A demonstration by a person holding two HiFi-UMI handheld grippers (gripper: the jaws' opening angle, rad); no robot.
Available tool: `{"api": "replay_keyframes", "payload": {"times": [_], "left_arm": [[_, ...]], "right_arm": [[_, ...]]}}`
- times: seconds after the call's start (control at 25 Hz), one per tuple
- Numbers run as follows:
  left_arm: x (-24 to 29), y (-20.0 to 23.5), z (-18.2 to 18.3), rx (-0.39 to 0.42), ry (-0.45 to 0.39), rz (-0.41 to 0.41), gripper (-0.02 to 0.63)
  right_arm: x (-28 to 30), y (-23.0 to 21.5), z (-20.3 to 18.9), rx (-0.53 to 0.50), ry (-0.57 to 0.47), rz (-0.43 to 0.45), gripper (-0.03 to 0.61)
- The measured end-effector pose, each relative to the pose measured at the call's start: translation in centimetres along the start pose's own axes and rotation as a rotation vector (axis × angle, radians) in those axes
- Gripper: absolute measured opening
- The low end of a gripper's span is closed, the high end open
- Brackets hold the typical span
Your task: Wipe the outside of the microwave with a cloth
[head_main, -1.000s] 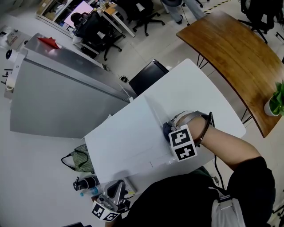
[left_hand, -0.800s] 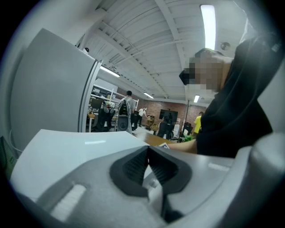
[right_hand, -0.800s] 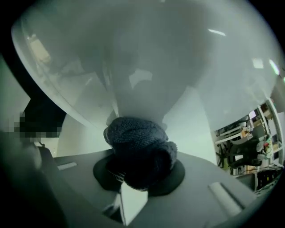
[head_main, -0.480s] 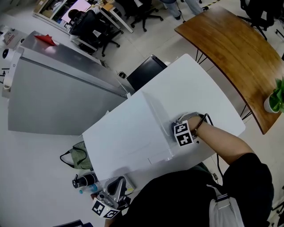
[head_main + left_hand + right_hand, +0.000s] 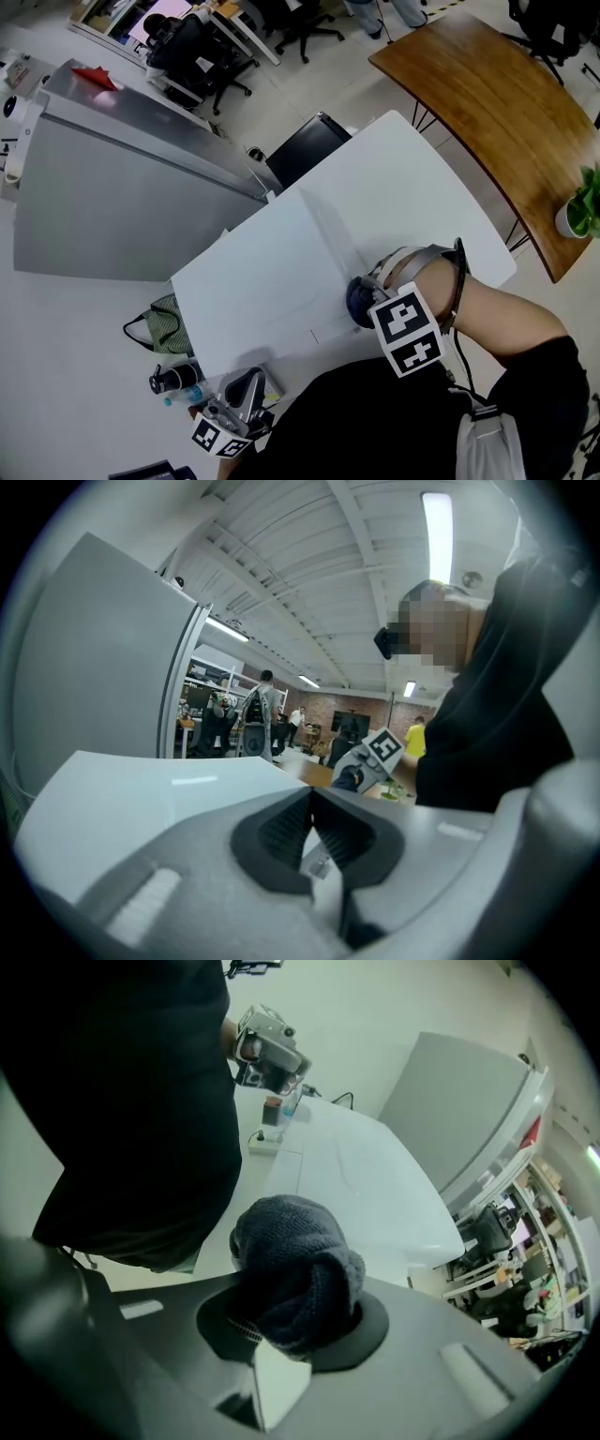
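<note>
The white microwave [image 5: 272, 281] fills the middle of the head view, seen from above. My right gripper [image 5: 366, 298] is shut on a dark blue-grey knitted cloth [image 5: 357, 300], which presses on the top's right front edge. In the right gripper view the bunched cloth [image 5: 295, 1265] bulges out between the jaws of this gripper [image 5: 295, 1321], with the white top [image 5: 366, 1176] beyond it. My left gripper [image 5: 246, 389] hangs low by the microwave's front left corner, off the surface. Its jaws [image 5: 311, 822] are shut with nothing between them.
A grey steel cabinet [image 5: 122, 206] stands behind the microwave on the left. A white table [image 5: 412, 187] carries it; a wooden table [image 5: 497, 103] with a potted plant [image 5: 577, 220] lies right. A green bag [image 5: 169, 328] and bottles [image 5: 178, 382] sit by the left gripper.
The right gripper with the cloth dropped lower by the microwave's right edge half a second ago, and has now risen and come back toward me. The left gripper has barely moved.
</note>
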State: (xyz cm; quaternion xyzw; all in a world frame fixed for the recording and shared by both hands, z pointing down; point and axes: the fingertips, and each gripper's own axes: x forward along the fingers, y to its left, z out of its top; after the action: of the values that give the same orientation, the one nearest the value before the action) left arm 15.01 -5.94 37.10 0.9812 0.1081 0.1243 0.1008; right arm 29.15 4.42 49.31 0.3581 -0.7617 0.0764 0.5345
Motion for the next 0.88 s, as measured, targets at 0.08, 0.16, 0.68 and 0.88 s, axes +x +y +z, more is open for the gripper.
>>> {"api": "replay_keyframes", "payload": {"times": [0.08,0.16,0.68,0.88], "left_arm": [[-0.1,0.1,0.0,0.001,0.0,0.005,0.003],[-0.1,-0.1,-0.2,0.001,0.002,0.008,0.003],[0.0,-1.0,-0.2,0.004,-0.01,-0.004,0.003],[-1.2,-1.3,0.4,0.023,-0.049,-0.025,0.003]], "right_arm": [[1.5,0.1,-0.5,0.009,0.042,-0.007,0.077],[4.6,0.6,-2.0,0.035,0.089,0.018,0.077],[20.7,5.2,-9.5,0.149,0.179,0.138,0.077],[16.7,3.8,-10.7,0.281,0.135,0.12,0.077]]}}
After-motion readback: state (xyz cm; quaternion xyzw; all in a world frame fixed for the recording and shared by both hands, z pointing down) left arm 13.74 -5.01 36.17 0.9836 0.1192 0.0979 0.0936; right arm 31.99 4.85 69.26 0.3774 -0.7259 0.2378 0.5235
